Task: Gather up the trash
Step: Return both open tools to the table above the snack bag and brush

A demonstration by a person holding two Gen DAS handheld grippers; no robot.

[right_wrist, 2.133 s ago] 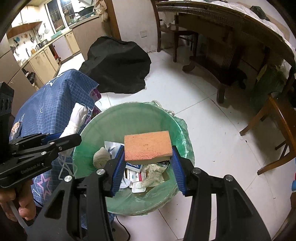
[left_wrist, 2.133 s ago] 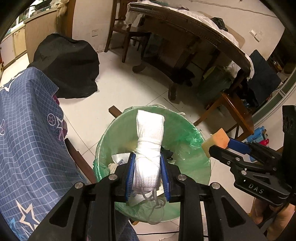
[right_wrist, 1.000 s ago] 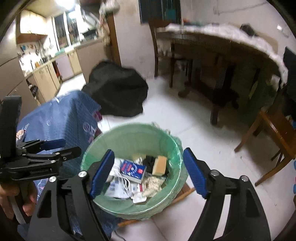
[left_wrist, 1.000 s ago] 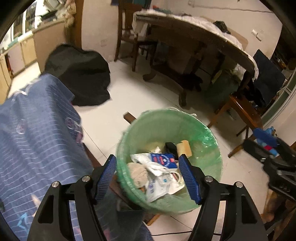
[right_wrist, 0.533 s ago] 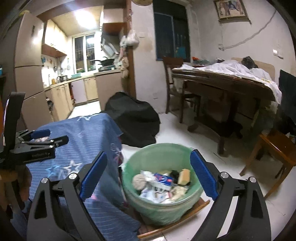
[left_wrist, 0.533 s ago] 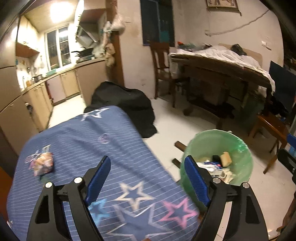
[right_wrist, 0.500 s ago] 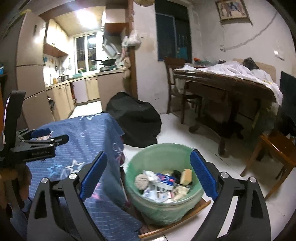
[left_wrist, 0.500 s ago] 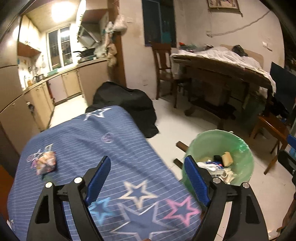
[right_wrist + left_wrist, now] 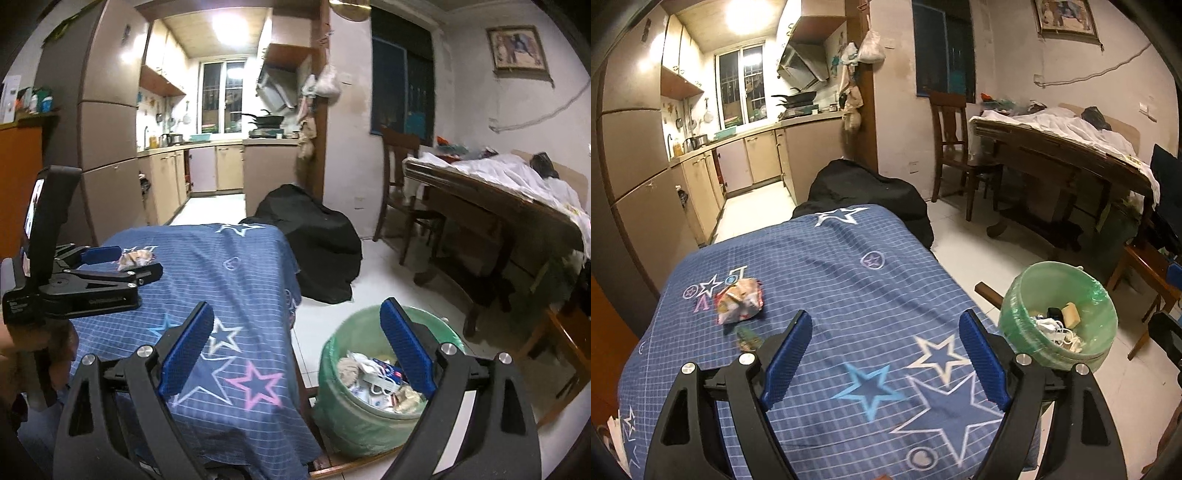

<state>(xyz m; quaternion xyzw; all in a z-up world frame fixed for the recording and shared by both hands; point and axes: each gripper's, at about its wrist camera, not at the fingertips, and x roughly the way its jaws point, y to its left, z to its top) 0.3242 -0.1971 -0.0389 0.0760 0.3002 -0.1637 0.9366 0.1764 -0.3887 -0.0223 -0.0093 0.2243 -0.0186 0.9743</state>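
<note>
A crumpled snack wrapper (image 9: pixel 739 300) lies on the blue star-patterned tablecloth (image 9: pixel 827 280), with a small flat scrap (image 9: pixel 748 339) just in front of it. My left gripper (image 9: pixel 886 360) is open and empty above the cloth, right of the wrapper. The green-lined trash bin (image 9: pixel 1058 317) stands on the floor at the right, holding a sponge (image 9: pixel 1071 314) and other trash. In the right wrist view my right gripper (image 9: pixel 297 354) is open and empty, between the cloth (image 9: pixel 221 280) and the bin (image 9: pixel 373 384). The left gripper (image 9: pixel 122 264) shows there near the wrapper (image 9: pixel 135 257).
A black covered heap (image 9: pixel 864 192) sits on the white floor beyond the table. A dark wooden table (image 9: pixel 1060 162) with white cloth and chairs (image 9: pixel 953 144) stand at the right. Kitchen cabinets (image 9: pixel 701 184) run along the left. A wooden stool (image 9: pixel 1148 273) stands beside the bin.
Both grippers opened and dropped the white roll and the sponge into the bin, then pulled back and up. The left gripper swung left over the tablecloth, and the wrapper came into view.
</note>
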